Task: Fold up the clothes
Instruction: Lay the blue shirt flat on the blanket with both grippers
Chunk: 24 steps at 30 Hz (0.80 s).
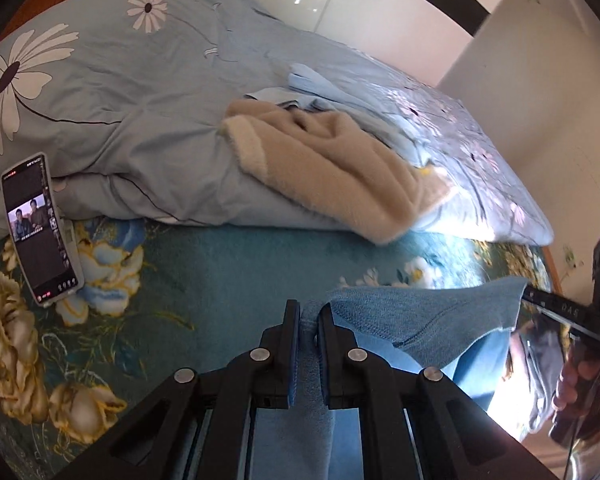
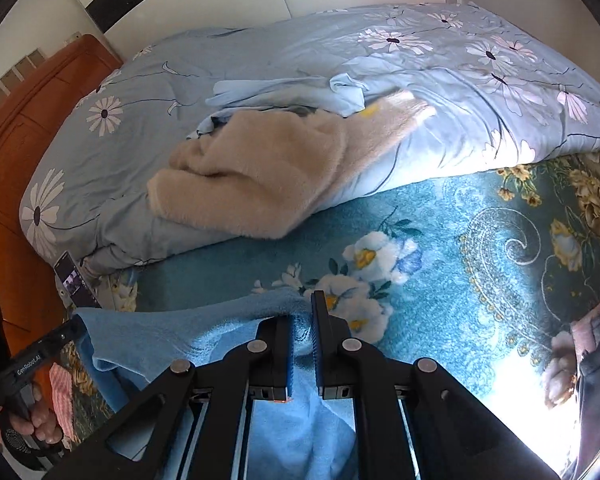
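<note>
Both grippers, left gripper (image 1: pixel 309 312) and right gripper (image 2: pixel 302 312), stand clamped on the blue garment (image 1: pixel 428 320), stretched between them above the teal bedspread (image 1: pixel 220 280).

A home bedroom: a rumpled pale-blue daisy-print duvet (image 2: pixel 260 60) lies far on a teal floral plush bedspread (image 2: pixel 440 240), an orange wooden headboard (image 2: pixel 16 152) at left.
</note>
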Motion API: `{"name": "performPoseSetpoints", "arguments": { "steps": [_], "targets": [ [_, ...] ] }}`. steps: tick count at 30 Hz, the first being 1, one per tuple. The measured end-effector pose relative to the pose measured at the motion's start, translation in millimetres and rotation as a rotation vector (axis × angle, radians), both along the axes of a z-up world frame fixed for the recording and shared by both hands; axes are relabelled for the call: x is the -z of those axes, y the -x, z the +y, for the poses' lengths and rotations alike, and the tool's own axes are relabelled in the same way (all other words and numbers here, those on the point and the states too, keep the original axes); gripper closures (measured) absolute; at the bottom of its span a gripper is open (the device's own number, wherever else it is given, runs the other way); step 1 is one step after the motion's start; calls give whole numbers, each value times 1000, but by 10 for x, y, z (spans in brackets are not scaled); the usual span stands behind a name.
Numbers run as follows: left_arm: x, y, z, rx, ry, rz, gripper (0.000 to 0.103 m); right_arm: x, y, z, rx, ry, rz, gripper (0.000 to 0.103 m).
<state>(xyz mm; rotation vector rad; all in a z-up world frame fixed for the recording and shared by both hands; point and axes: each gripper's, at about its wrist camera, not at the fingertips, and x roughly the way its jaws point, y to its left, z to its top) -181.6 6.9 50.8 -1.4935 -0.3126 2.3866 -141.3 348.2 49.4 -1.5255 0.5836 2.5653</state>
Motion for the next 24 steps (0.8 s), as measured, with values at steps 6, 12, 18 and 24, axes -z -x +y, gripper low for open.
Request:
{"name": "performPoseSetpoints", "arguments": {
  "steps": [6, 12, 18, 24],
  "targets": [
    [421, 445, 83, -78, 89, -116, 94, 380, 417, -30, -54, -21, -90, 95],
    [773, 516, 88, -128, 124, -185, 91, 873, 548, -100, -81, -12, -174, 95],
    [821, 560, 109, -132, 111, -214, 76, 1035, 602, -73, -92, 1, -192, 87],
    [828, 502, 27, -150, 27, -251, 52, 952, 486, -39, -114, 10, -161, 62]
  ]
}}
